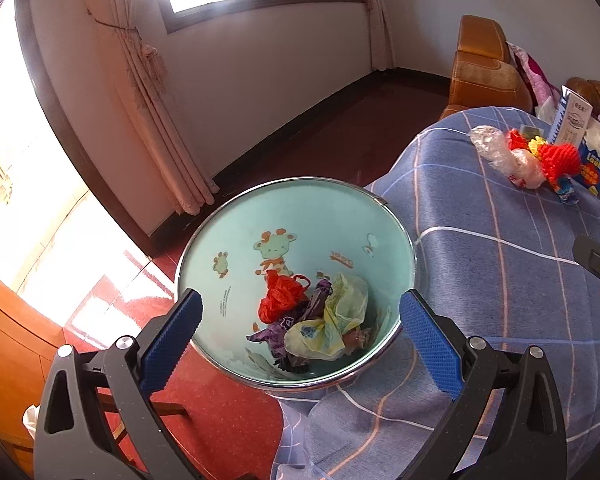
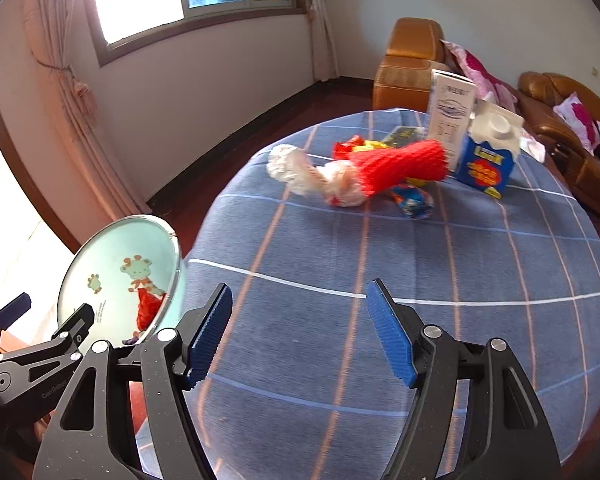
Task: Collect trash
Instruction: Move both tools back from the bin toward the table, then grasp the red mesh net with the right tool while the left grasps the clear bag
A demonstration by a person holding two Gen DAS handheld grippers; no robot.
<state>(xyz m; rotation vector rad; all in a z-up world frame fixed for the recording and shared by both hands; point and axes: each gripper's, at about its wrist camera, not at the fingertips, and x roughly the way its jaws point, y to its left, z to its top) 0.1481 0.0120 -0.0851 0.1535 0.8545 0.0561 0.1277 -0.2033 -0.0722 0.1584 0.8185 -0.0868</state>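
**A:** Looking past your left gripper (image 1: 300, 320), you have the pale-green round bin with the cartoon giraffe and shiny metal rim (image 1: 204, 248) right under the fingers, at the edge of the bench with the blue plaid cloth (image 1: 500, 280). Why hold it there?

**B:** Because the jaws stand at their widest with nothing between them, directly over the bin's mouth. That reads as a drop spot: the crumpled red plastic bag (image 1: 280, 296) and the pale yellow printed wrapper (image 1: 332, 320) lie at the bottom, below your fingertips.

**A:** And your right gripper (image 2: 300, 332)?

**B:** Spread apart too, though less wide, and empty; only plaid cloth shows between its blue ribbed pads (image 2: 388, 332). The bin sits off to its left, so you've aimed it away, towards what remains.

**A:** Which is?

**B:** Well ahead of that gripper: a red foam net sleeve (image 2: 400, 168) lying over a crumpled clear plastic bag (image 2: 332, 184), a small shiny blue wrapper (image 2: 414, 202) just nearer you, and a blue-and-white carton (image 2: 488, 156) standing beyond. I'd judge the job partly done, with the soft pieces next.
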